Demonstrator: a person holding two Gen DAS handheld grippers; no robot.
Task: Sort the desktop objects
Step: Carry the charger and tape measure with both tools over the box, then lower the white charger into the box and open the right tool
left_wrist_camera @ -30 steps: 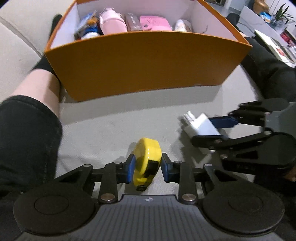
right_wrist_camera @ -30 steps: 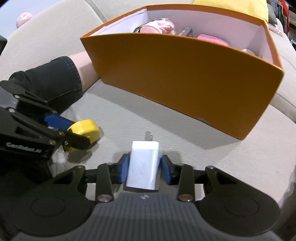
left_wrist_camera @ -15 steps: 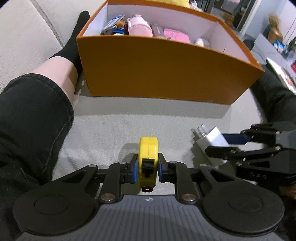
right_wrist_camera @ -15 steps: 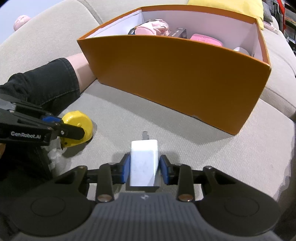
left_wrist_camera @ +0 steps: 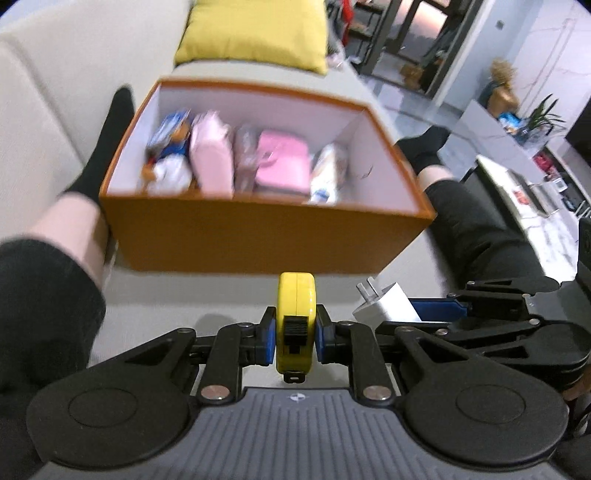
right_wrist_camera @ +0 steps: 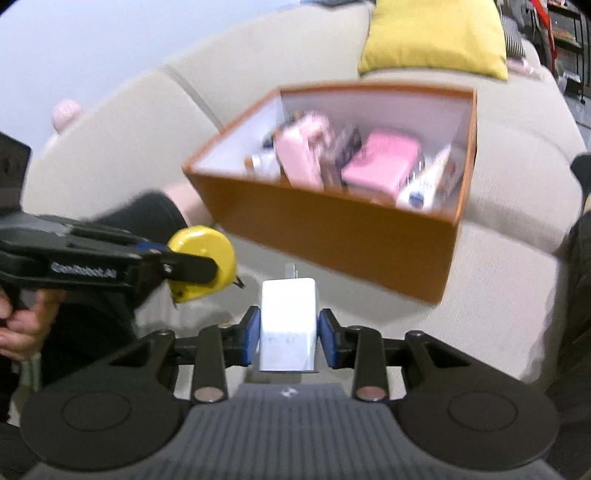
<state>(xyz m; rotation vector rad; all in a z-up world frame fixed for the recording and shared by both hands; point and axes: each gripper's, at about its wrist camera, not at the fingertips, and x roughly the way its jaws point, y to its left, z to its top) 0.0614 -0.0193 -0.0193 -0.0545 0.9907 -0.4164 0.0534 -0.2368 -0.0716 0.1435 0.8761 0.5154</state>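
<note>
My left gripper is shut on a yellow tape measure, held edge-on above the sofa seat. The right wrist view shows that tape measure at the left, in the left gripper. My right gripper is shut on a white plug charger, prongs pointing forward. In the left wrist view the charger hangs at the right in the right gripper. Ahead stands an orange box with white inner walls, holding several pink and white items. The box is tilted in the right wrist view.
The person's legs in black trousers and socks lie on both sides of the box: one leg, the other. A yellow cushion rests on the beige sofa behind the box. A hand grips the left tool.
Both grippers have risen off the seat with their objects; the left one closed on the tape measure and turned it edge-on. The box now appears from above, its inside showing.
</note>
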